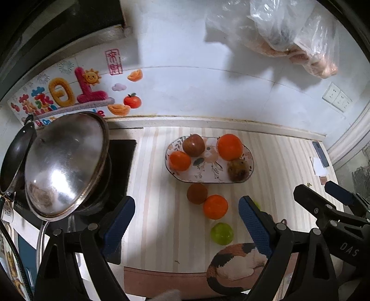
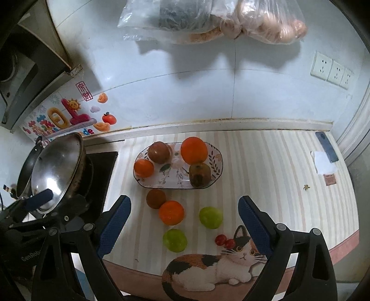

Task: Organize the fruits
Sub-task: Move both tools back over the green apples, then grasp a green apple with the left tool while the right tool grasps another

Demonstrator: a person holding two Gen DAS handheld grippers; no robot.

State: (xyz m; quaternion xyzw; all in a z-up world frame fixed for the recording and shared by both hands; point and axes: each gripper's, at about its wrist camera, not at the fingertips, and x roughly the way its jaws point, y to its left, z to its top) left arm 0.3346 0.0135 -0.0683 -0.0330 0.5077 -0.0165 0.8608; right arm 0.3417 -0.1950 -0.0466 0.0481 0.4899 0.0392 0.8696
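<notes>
An oval flowered plate on the striped mat holds two oranges, a reddish apple and a brownish pear. In front of it lie a brown fruit, an orange, two green fruits and two cherry tomatoes. My right gripper hangs open above these loose fruits, empty. My left gripper is open too, with nothing in it, above the orange and a green fruit.
A steel lid leans on a wok on the stove at left. Plastic bags hang on the tiled wall. A phone and paper lie at the right. The mat's cat print marks the counter's front edge.
</notes>
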